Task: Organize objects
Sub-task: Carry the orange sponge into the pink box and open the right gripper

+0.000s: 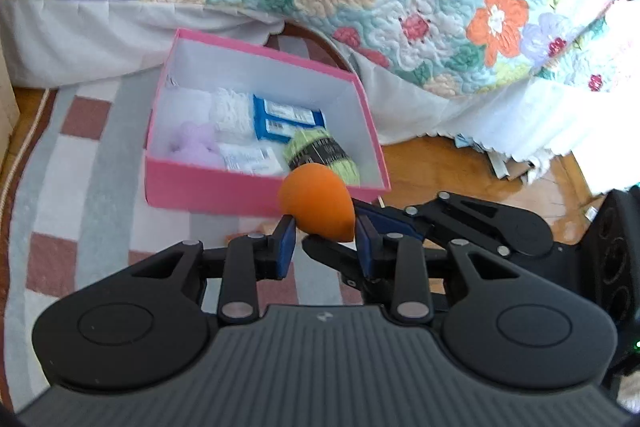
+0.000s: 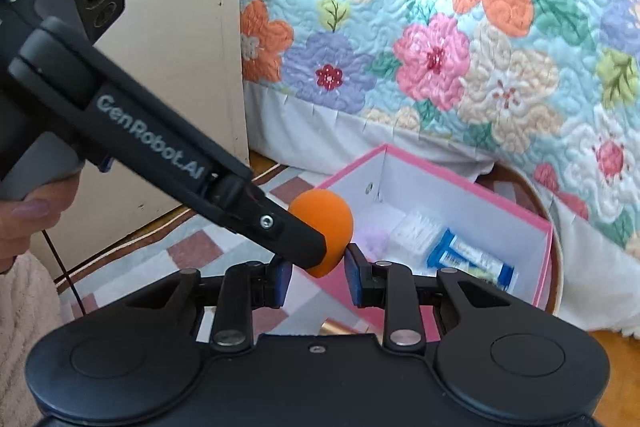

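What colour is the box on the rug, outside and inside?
The box is pink outside, white inside; clearest in the left wrist view.

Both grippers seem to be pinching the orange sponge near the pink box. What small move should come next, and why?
Probably carry the orange sponge forward over the pink box before letting go. The left gripper and right gripper both grip its narrow end, and it hangs at the box's near wall, not yet over the free white floor beside the green yarn.
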`<state>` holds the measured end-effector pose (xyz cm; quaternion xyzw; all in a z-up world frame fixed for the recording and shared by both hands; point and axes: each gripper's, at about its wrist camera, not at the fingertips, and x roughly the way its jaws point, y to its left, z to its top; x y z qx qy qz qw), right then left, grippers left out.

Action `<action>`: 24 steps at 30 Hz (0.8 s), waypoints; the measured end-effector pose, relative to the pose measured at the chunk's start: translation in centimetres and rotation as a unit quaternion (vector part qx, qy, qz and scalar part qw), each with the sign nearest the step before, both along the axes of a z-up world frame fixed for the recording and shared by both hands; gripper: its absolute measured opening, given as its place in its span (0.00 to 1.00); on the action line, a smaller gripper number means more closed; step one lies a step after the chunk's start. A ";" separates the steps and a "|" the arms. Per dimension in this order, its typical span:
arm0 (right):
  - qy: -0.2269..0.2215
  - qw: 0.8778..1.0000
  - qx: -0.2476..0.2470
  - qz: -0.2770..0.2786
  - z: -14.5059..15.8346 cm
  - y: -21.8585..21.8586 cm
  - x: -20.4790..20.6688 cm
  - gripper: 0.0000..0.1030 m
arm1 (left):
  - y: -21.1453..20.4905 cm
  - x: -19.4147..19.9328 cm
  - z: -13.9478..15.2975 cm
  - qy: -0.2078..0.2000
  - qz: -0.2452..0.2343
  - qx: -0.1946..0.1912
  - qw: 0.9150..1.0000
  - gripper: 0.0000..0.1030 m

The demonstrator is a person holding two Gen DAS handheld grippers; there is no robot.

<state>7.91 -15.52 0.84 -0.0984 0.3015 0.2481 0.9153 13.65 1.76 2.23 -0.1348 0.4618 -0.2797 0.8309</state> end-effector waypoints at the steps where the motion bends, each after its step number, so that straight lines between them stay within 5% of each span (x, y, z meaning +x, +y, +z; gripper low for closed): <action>1: -0.002 1.000 0.002 0.001 0.3 -0.1 0.3 0.32 | -0.2 0.2 0.2 -0.004 0.002 0.003 1.000 0.30; 8: 0.007 1.000 0.008 -0.006 0.3 -0.6 3.7 0.32 | -1.2 3.6 0.0 -0.001 0.024 0.010 1.000 0.30; 24: 0.142 0.988 0.038 -0.044 -6.0 -2.6 13.1 0.31 | -3.4 11.9 -8.2 0.086 0.049 0.004 0.995 0.31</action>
